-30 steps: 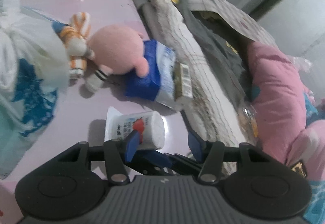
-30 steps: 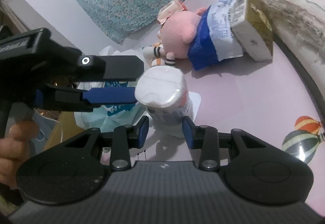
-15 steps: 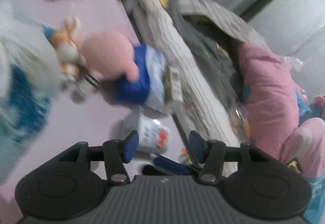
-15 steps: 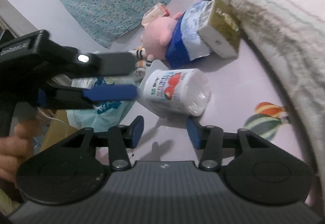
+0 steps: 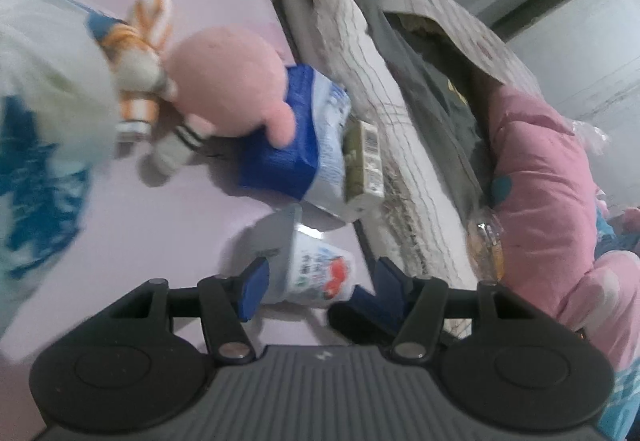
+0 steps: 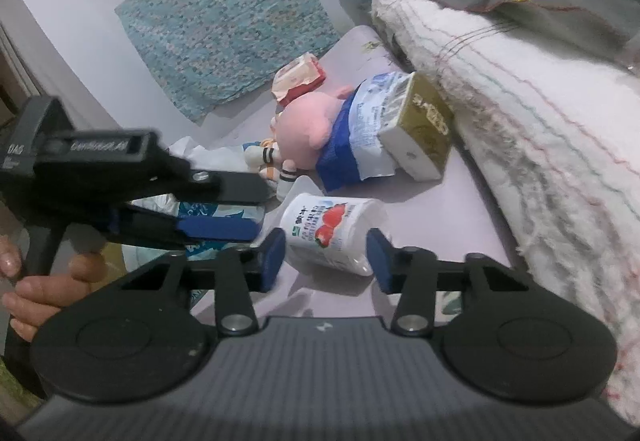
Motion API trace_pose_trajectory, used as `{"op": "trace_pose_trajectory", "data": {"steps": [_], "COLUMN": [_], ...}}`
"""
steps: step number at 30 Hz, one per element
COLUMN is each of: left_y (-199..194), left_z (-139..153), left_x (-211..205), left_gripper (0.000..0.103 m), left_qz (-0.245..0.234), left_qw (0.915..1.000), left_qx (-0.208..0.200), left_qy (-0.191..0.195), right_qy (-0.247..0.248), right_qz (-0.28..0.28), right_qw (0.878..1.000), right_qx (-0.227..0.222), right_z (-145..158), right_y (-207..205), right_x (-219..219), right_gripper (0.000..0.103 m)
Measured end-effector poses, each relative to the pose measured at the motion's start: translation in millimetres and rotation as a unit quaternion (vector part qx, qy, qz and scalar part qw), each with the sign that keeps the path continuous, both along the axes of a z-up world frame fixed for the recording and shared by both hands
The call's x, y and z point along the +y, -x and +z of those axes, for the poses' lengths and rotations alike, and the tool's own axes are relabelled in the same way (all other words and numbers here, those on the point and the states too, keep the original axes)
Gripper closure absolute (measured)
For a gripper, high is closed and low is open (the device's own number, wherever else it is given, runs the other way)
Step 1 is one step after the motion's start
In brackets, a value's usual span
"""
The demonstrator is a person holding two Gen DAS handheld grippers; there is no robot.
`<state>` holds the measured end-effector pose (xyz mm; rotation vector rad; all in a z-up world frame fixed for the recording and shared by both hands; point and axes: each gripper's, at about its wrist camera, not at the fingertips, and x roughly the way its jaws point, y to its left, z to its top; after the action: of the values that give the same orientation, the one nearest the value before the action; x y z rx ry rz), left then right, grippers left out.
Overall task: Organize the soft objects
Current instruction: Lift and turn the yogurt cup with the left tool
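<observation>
Both hand-held grippers were seen around one white yogurt cup [image 6: 334, 233] lying on its side on the lilac table [image 5: 168, 225]. Left hand-held gripper [image 5: 318, 283] jaws were opening, right hand-held gripper [image 6: 326, 257] jaws closing; no pad was seen pressing it. Beyond it, a pink plush toy [image 5: 232, 81] was seen.

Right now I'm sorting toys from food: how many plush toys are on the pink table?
2: a pink plush against the blue packet, and an orange striped one behind it. Others may be hidden.
</observation>
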<state>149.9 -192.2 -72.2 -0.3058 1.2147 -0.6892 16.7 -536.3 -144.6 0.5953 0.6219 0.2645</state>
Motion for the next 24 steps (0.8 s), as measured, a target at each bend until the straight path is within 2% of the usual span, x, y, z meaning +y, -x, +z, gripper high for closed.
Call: {"op": "trace_pose_trajectory", "data": {"steps": [3,6,12,15,24], "left_y": [-3.9,-6.4,-8.3,-5.5,7.6], "left_z": [0.7,0.1,-4.5,-1.5,18.8], "left_x": [-9.2,-10.0,-8.6,-9.0,3.2], "left_gripper": [0.041,0.041,0.041,0.037,0.033], "left_qz": [0.006,0.010,0.015,0.009,0.022], "left_qw": [0.9999,0.9999,0.9998,0.9998,0.9987], "left_qx": [-0.011,-0.007,0.005,0.003,-0.035], "left_qy": [-0.011,-0.007,-0.010,-0.016,-0.028], "right_qy": [0.002,-0.024,-0.074,-0.077,-0.100], "right_qz": [-0.006,-0.012,-0.015,-0.014,0.015], "right_qw": [1.000,1.000,0.997,0.997,0.994], "right_qx": [0.001,0.012,0.026,0.028,0.031], "right_z": [-2.9,-9.7,-23.5,-24.7,-29.6], "right_y": [-1.8,-2.8,-6.0,-9.0,-21.2], "right_x": [-0.1,-6.6,-14.3,-13.3,2.8], "right_gripper": [0.076,0.081,0.082,0.081,0.081]}}
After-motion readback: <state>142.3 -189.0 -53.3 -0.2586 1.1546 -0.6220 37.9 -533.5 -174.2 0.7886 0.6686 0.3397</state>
